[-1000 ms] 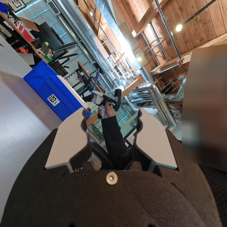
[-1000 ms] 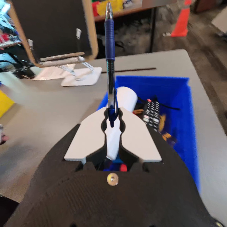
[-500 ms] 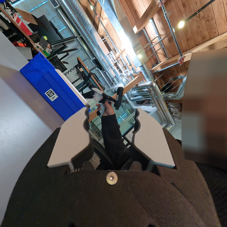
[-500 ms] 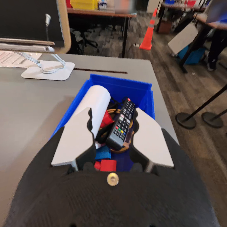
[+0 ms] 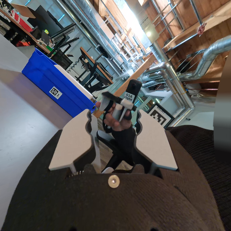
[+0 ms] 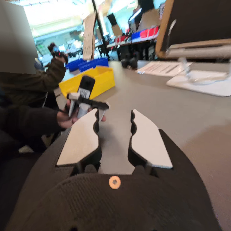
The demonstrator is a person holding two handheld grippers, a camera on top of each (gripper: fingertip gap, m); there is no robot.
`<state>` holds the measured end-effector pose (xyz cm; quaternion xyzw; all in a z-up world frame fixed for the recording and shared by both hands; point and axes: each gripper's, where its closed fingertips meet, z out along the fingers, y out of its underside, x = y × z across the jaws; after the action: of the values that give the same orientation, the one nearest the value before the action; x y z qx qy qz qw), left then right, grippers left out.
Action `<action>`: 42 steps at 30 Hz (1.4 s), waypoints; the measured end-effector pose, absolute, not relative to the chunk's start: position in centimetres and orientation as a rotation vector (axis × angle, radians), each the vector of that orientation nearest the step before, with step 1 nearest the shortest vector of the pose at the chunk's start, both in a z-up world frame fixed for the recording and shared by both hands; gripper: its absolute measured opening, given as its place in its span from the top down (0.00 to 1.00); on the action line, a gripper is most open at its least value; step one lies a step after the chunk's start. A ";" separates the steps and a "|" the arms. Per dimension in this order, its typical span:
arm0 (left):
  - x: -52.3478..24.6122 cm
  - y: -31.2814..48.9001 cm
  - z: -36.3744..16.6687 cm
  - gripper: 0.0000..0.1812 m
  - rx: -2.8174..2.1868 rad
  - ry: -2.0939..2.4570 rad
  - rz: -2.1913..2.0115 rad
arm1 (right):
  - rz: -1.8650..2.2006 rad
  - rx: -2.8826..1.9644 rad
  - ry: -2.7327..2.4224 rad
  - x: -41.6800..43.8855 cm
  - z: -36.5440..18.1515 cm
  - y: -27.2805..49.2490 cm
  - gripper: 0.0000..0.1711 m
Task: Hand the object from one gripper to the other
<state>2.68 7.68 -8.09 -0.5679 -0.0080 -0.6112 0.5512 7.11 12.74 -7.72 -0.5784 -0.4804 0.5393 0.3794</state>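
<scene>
The left gripper (image 5: 113, 112) has its two pale fingers spread wide with nothing between them; the right gripper (image 6: 114, 112) likewise stands apart and bare, over the grey table (image 6: 143, 100). The object shows in neither view, so its place relative to either gripper cannot be told.

In the left wrist view, just past the fingertips and framed in their gap, a hand (image 5: 116, 122) in a dark sleeve holds up the right gripper, its fingers pointing left and apart; left of it and farther off a blue bin (image 5: 41, 75) with a square tag (image 5: 55, 93) sits on the table, a white thing (image 5: 75, 77) showing above its rim; beyond are desks (image 5: 95, 65), silver ducts (image 5: 206, 50) and a wooden ceiling (image 5: 175, 18).

In the right wrist view, which is blurred, the left gripper is just ahead of and left of the left fingertip, gripped by a hand (image 6: 65, 120); behind it lies a yellow bin (image 6: 100, 77); ahead and to the right are a white stand (image 6: 200, 85) and a dark screen (image 6: 200, 25); farther back are blue bins (image 6: 87, 65) and another person's raised arm (image 6: 56, 70).
</scene>
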 end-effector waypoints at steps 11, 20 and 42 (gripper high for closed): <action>-2.1 4.8 -1.4 0.67 -1.440 0.311 -0.952 | 1.489 -1.607 -1.430 4.2 -15.1 9.7 0.75; -29.4 0.8 -1.6 0.73 -1.681 -0.046 0.025 | 1.580 -1.691 -1.438 3.7 -16.8 9.9 0.78; -38.6 1.9 -17.4 0.87 -2.282 -0.010 -0.067 | 1.626 -1.674 -1.378 3.1 -15.9 10.1 0.79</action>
<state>-38.56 1.89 -17.44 -0.9089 -0.0038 -0.0265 0.4161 3.06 10.05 -15.92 -0.6035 -0.4965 0.5860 0.2140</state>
